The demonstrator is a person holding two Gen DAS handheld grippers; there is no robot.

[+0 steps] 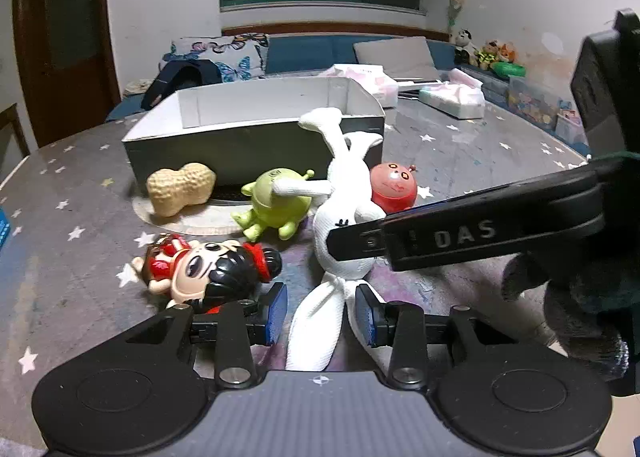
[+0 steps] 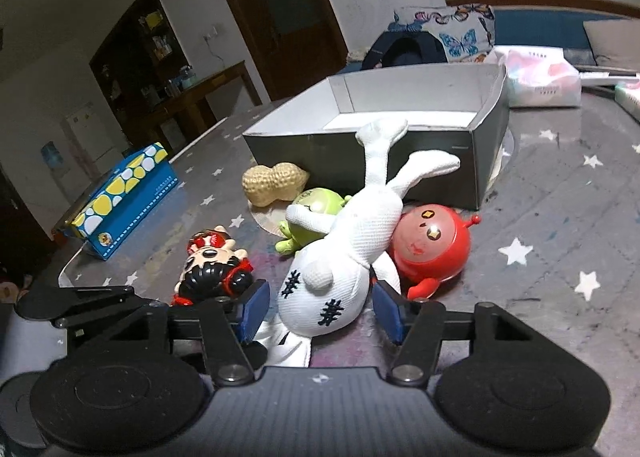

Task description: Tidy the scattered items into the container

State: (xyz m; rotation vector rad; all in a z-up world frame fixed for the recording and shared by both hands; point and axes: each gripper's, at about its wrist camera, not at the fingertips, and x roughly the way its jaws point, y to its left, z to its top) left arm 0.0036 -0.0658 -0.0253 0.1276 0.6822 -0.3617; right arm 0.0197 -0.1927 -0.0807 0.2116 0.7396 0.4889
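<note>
Both hand-held grippers spread: left hand-held gripper (image 1: 321,315) and right hand-held gripper (image 2: 322,311) straddle white plush rabbit (image 2: 344,257) beside box (image 2: 360,149).

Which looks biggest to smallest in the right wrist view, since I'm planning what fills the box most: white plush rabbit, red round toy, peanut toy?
1. white plush rabbit, clearly largest.
2. red round toy.
3. peanut toy, smallest; it lies farther from the camera, so the gap to the red toy is unsure.
</note>
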